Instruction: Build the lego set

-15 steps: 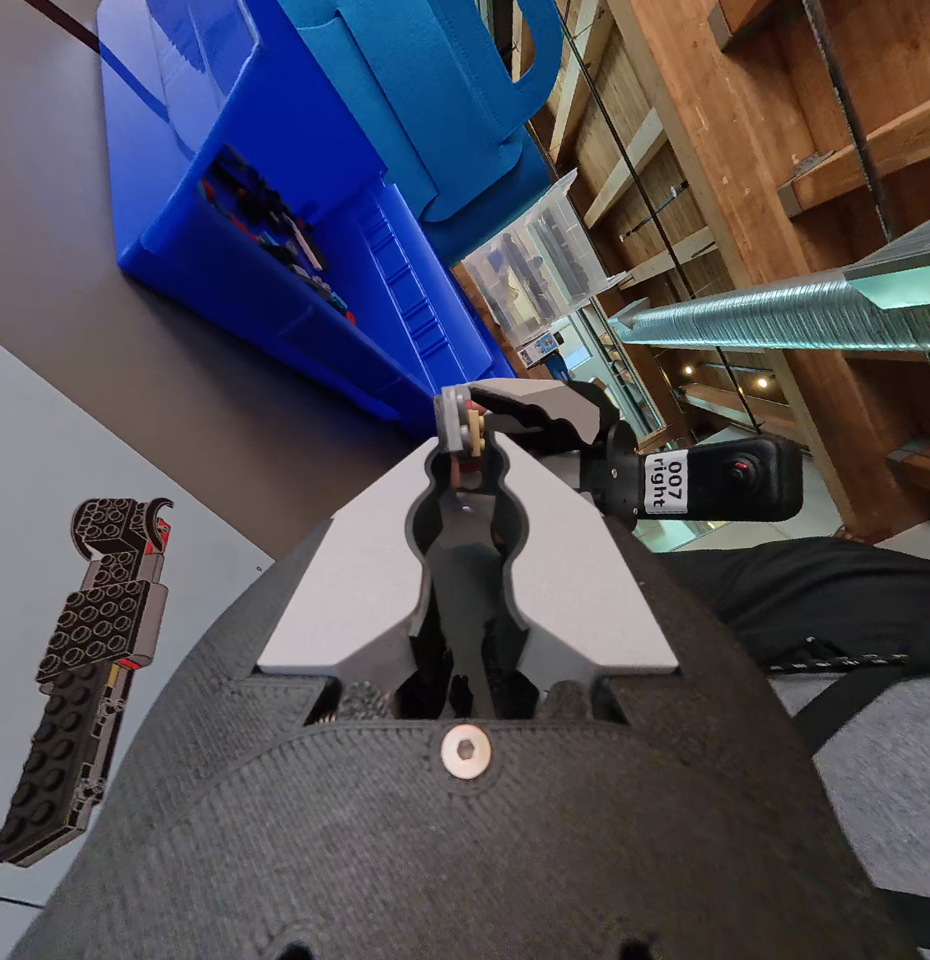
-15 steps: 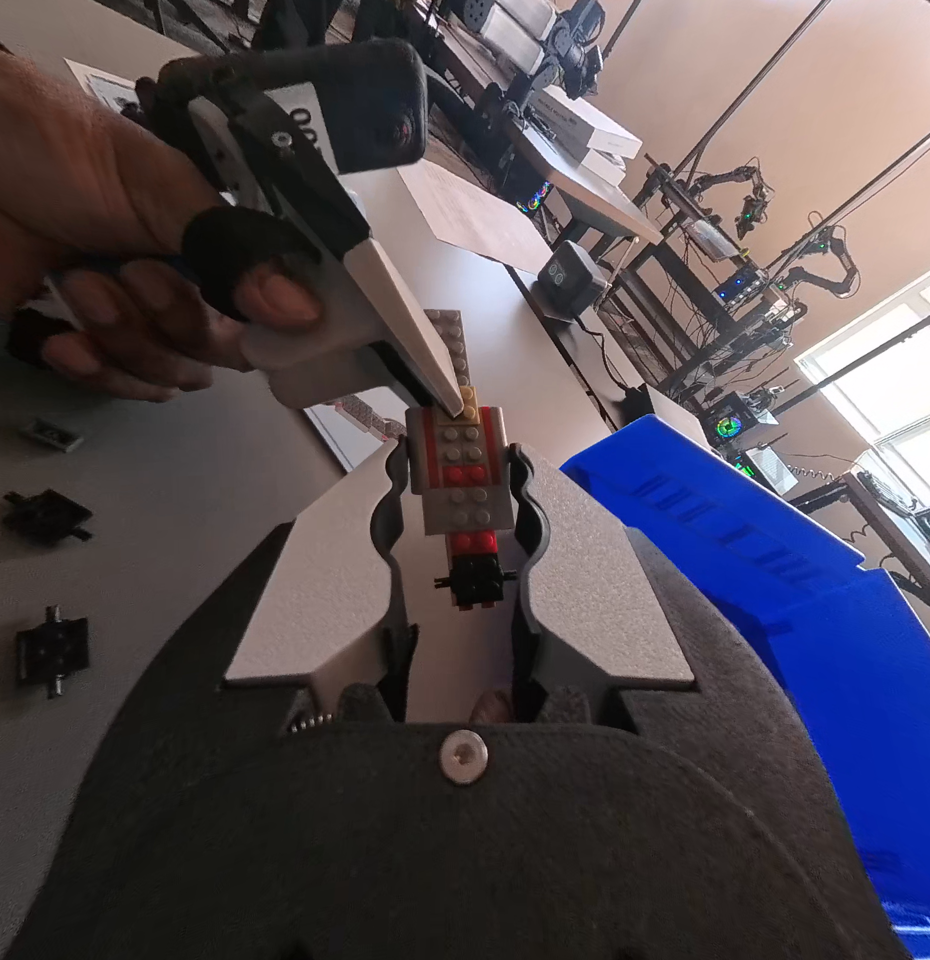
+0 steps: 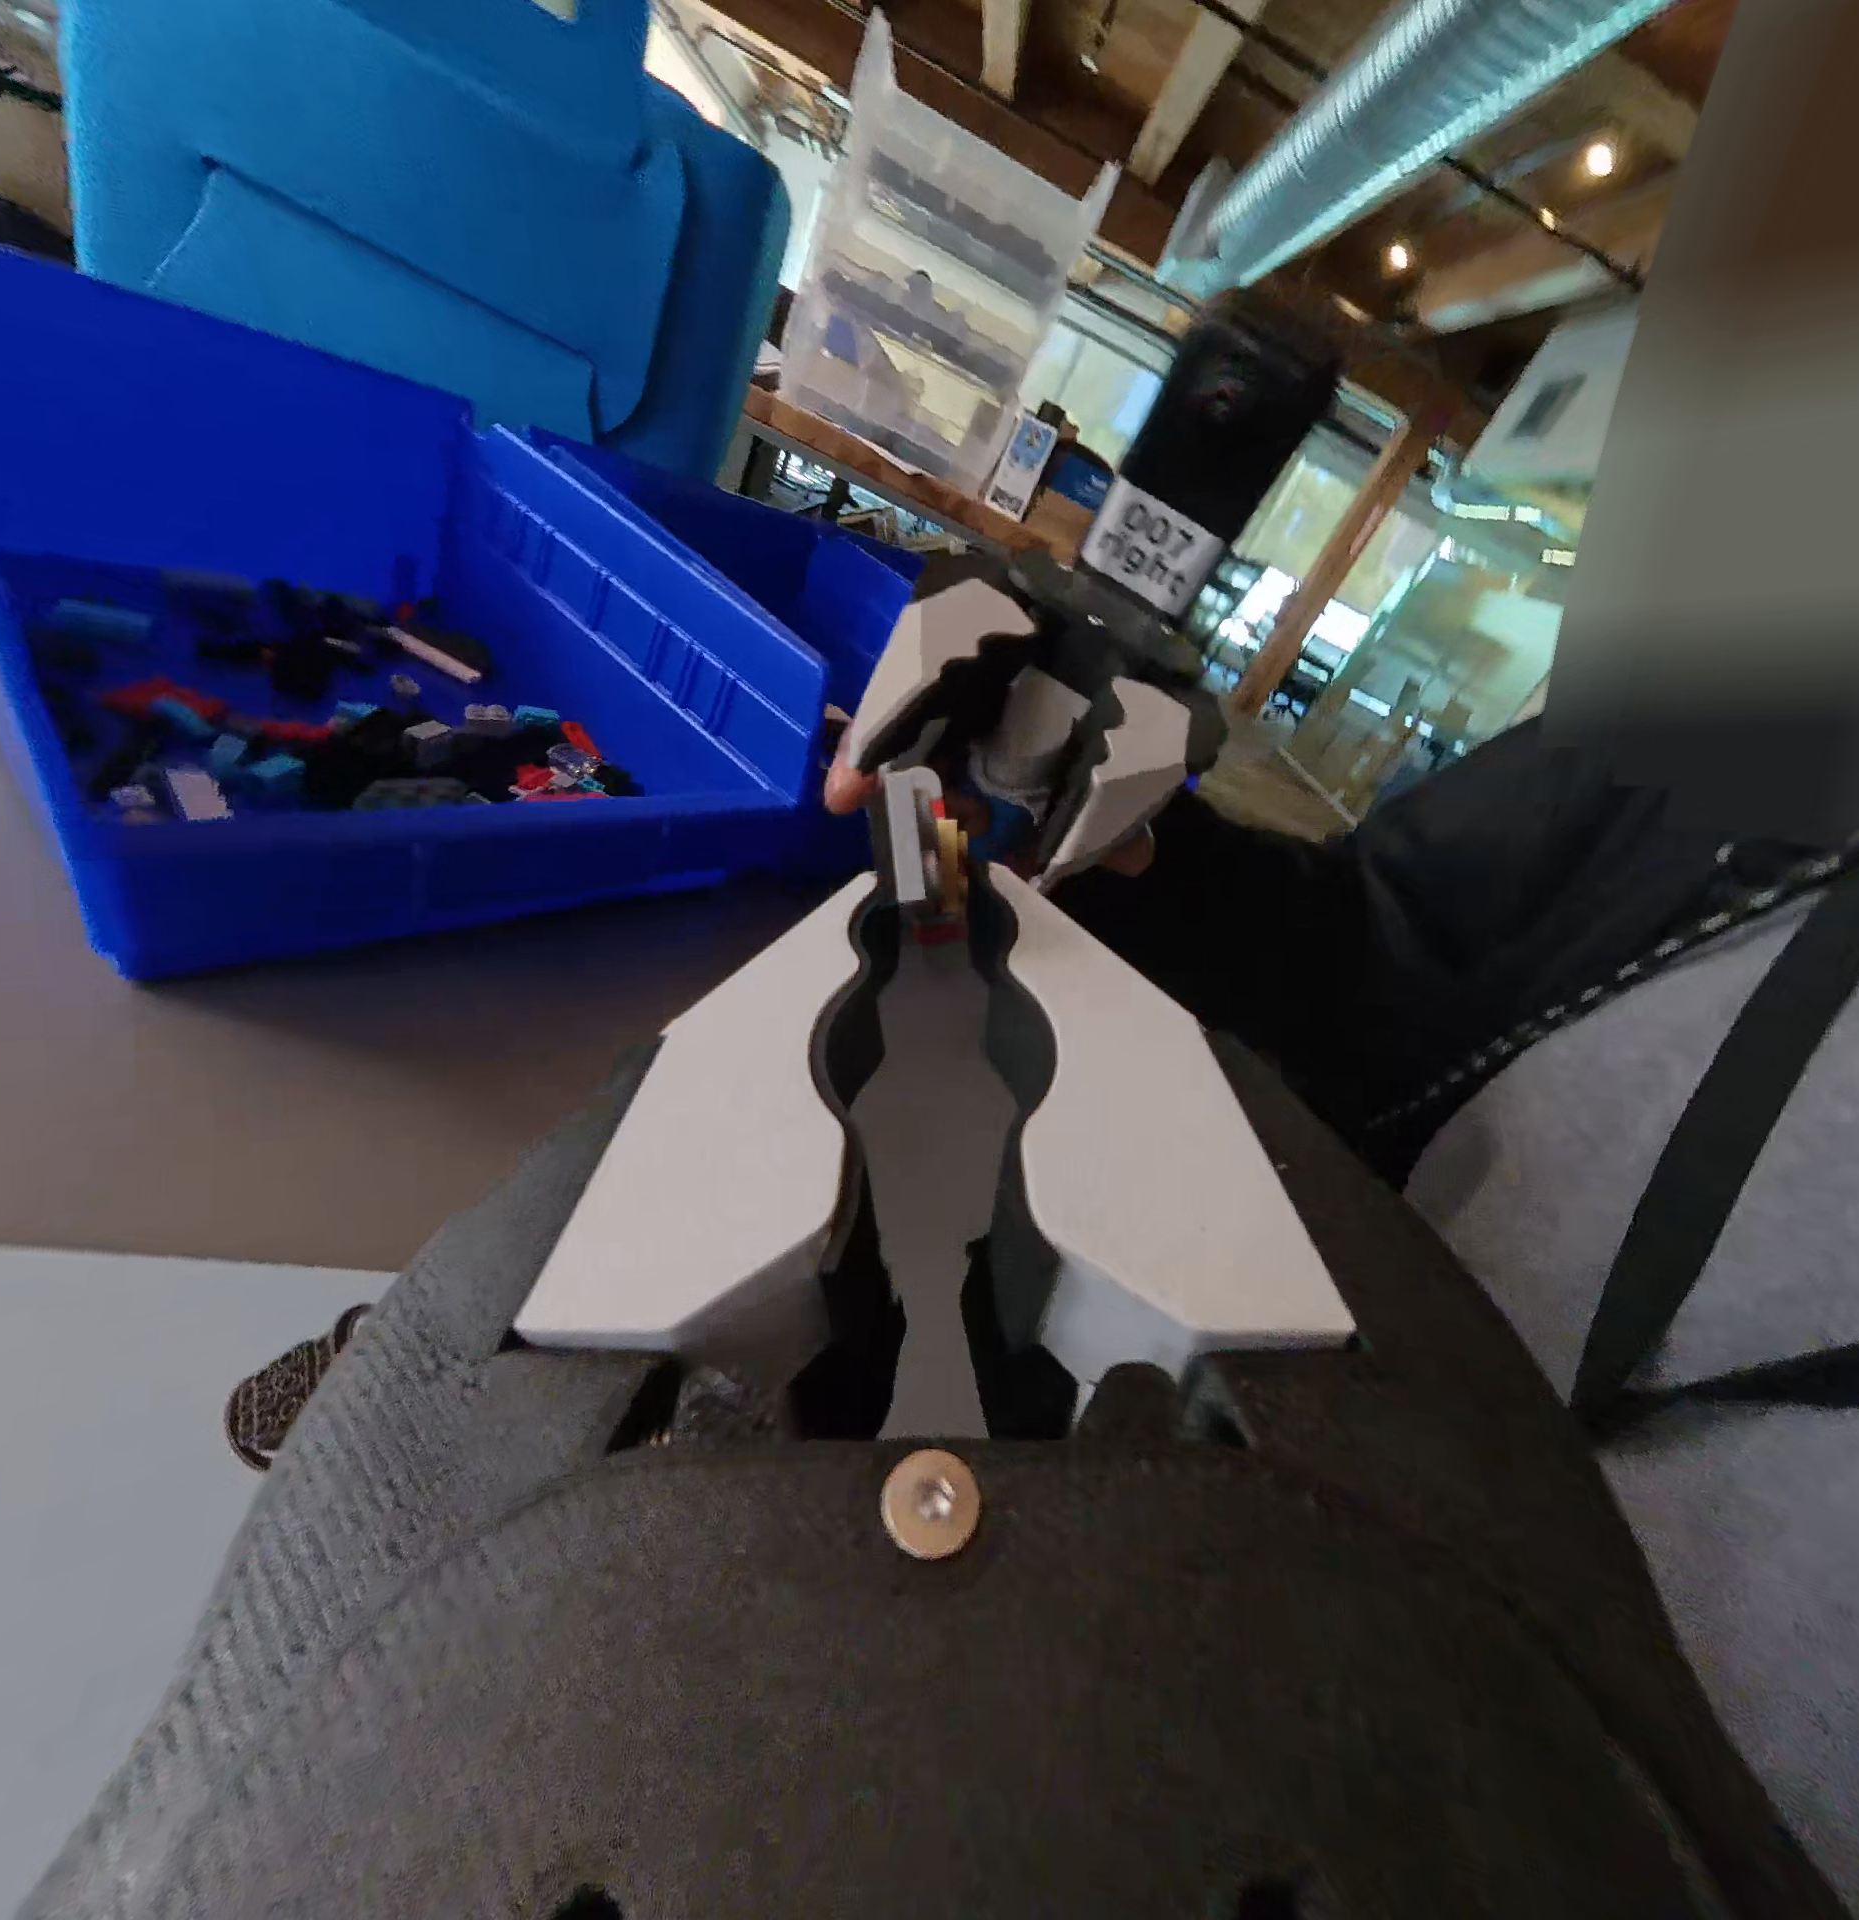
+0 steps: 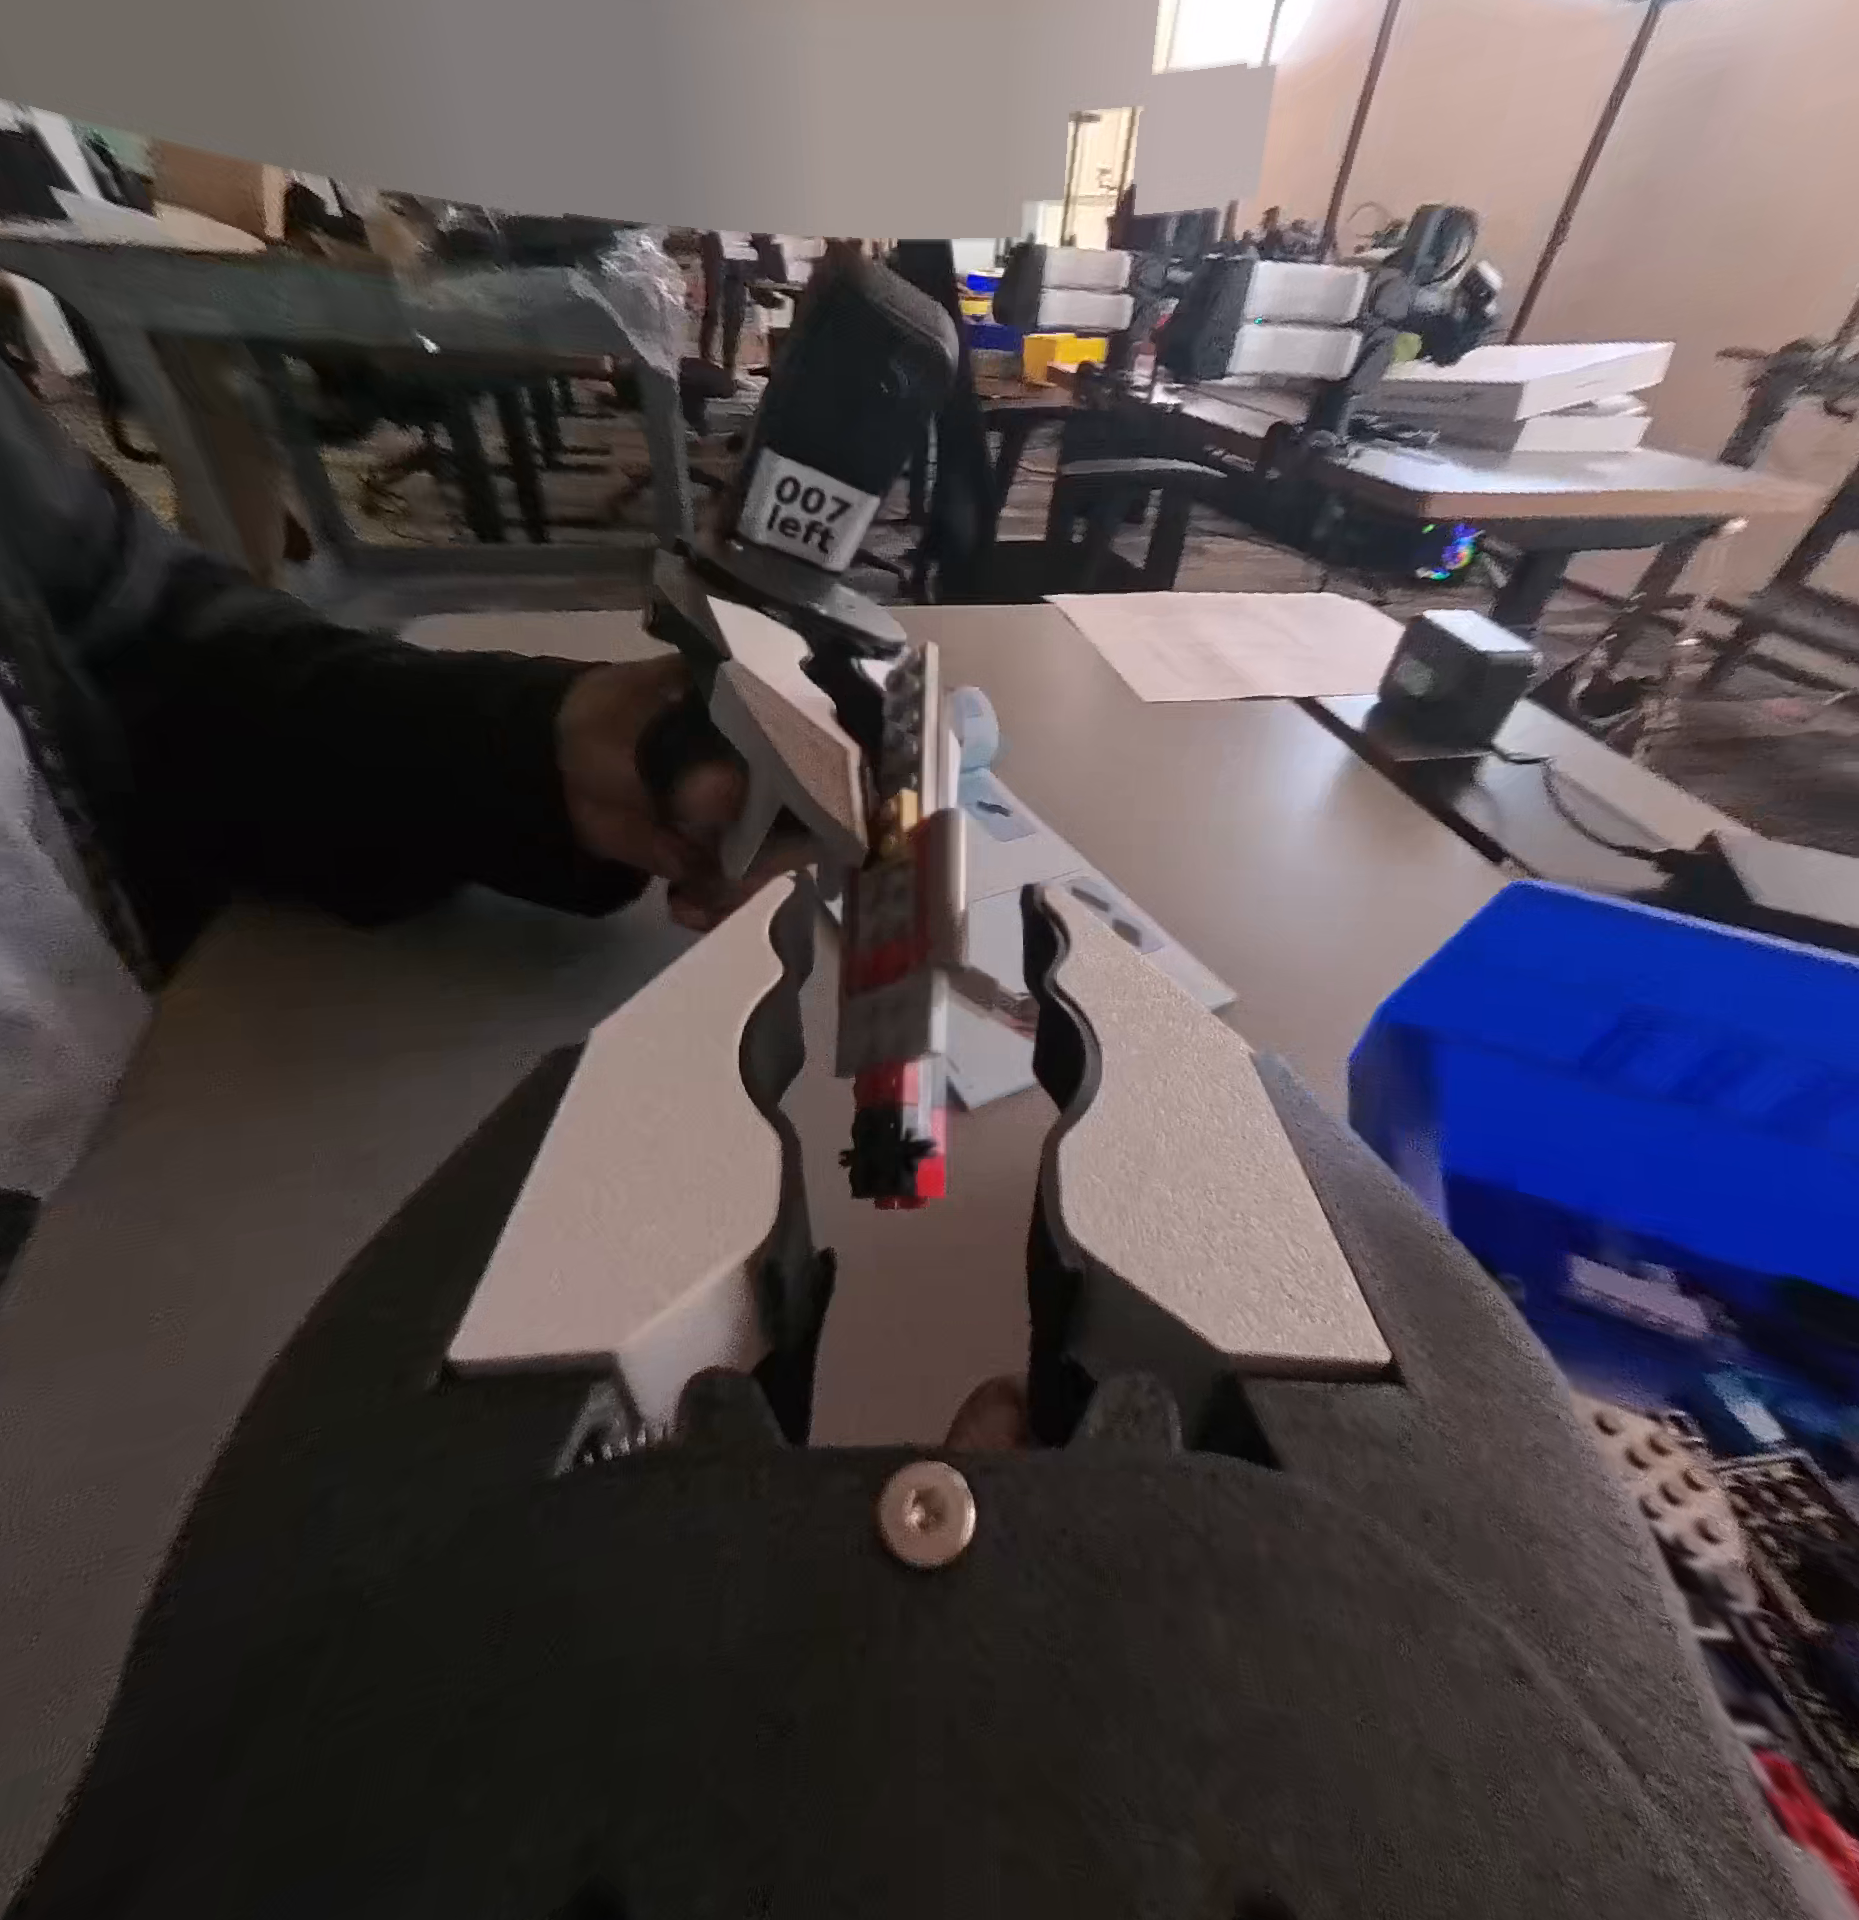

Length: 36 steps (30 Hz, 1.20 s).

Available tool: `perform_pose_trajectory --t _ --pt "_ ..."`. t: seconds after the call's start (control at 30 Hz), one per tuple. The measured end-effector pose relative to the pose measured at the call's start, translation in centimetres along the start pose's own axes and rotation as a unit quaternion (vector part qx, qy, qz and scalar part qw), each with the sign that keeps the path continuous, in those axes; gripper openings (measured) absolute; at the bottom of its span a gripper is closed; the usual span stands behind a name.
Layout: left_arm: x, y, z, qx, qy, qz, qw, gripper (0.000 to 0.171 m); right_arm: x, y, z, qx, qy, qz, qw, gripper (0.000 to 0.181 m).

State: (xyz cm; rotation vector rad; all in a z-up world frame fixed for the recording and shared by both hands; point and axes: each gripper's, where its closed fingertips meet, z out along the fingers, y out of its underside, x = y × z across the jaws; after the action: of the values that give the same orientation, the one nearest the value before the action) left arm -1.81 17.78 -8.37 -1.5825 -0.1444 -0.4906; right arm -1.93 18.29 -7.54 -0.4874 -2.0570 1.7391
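**Holding the Lego Build Up in the Air**

The left tool (image 3: pixel 930 883) is pinching the top of the lego build (image 4: pixel 899 997), with its two fingers closed on it. The right tool (image 4: pixel 914 914) is sitting wide open around the build and not touching it. I think the person is lifting it up to look at it or pass it over. The build is hanging above the grey counter (image 4: pixel 1268 810). A blue bin (image 3: pixel 405 862) full of loose bricks is sitting close by. Behind are more desks and white boxes (image 4: pixel 1527 390).
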Motion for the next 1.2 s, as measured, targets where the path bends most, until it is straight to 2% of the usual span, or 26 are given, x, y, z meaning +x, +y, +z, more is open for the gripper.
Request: perform_pose_trajectory --t 0.23,0.33,0.7,1.2 --pt "1.9 1.2 0.6 -0.045 0.026 0.105 0.993 0.012 -2.0 0.0 0.4 0.006 -0.066 0.042 0.997 0.034" --pt "2.1 1.6 0.7 -0.059 0.027 0.127 0.99 0.012 -2.6 0.1 0.5 0.003 -0.082 0.043 0.996 0.029" --pt "2.9 2.2 0.6 -0.08 0.041 0.172 0.981 0.012 -3.7 0.4 0.4 0.0 -0.112 0.039 0.993 0.017" --pt "3.3 2.8 0.5 -0.098 0.047 0.188 0.976 0.012 -4.3 0.5 0.3 0.012 -0.127 0.034 0.991 0.014"
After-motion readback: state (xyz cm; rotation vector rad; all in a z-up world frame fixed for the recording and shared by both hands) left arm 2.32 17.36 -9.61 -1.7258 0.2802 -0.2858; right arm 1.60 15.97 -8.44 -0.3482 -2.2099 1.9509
